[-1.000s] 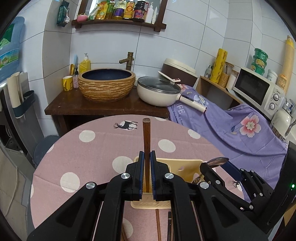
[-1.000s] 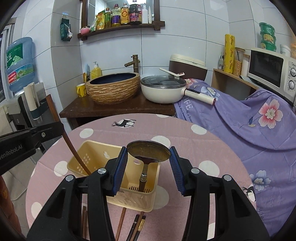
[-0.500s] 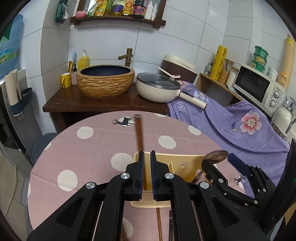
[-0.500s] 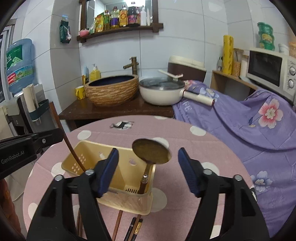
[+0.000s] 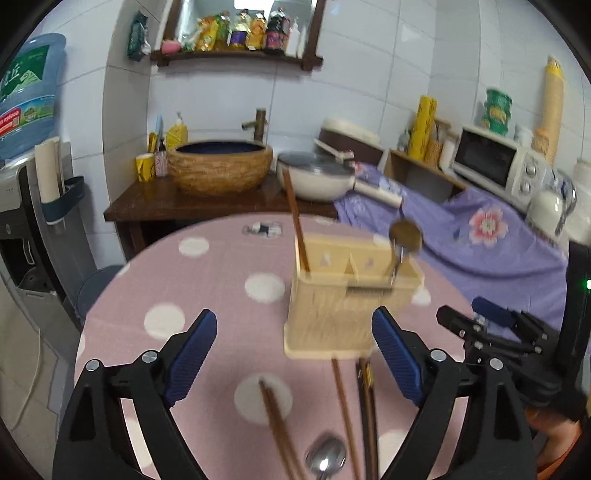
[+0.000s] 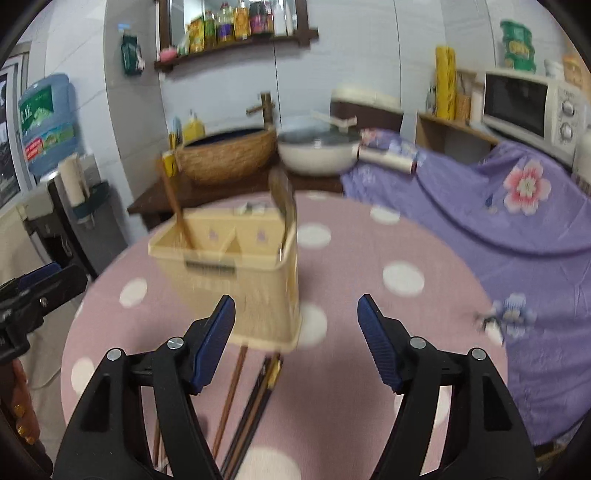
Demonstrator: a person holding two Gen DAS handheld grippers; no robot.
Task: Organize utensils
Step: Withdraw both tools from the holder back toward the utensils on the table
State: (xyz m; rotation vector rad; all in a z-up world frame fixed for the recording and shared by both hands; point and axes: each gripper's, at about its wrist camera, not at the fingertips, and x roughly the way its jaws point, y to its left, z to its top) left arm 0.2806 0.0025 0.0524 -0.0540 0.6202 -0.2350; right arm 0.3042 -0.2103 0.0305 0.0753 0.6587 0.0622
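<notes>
Both the chopstick and spoon had been released into the caddy at twelve o'clock; left gripper was opening, right gripper spread, both empty (loose chopsticks remained at six o'clock).

Both views are smeared by motion blur, so the holes and slots of the caddy cannot be made out and the spoon standing in it is reduced to a brown streak in the right wrist view. The lower ends of the chopstick and that spoon are hidden inside the caddy, and the loose chopsticks on the table are partly covered by its base and cut off at 6 o'clock, as is a second spoon. The labels of the shelf bottles at 12 o'clock are too small to be read.
</notes>
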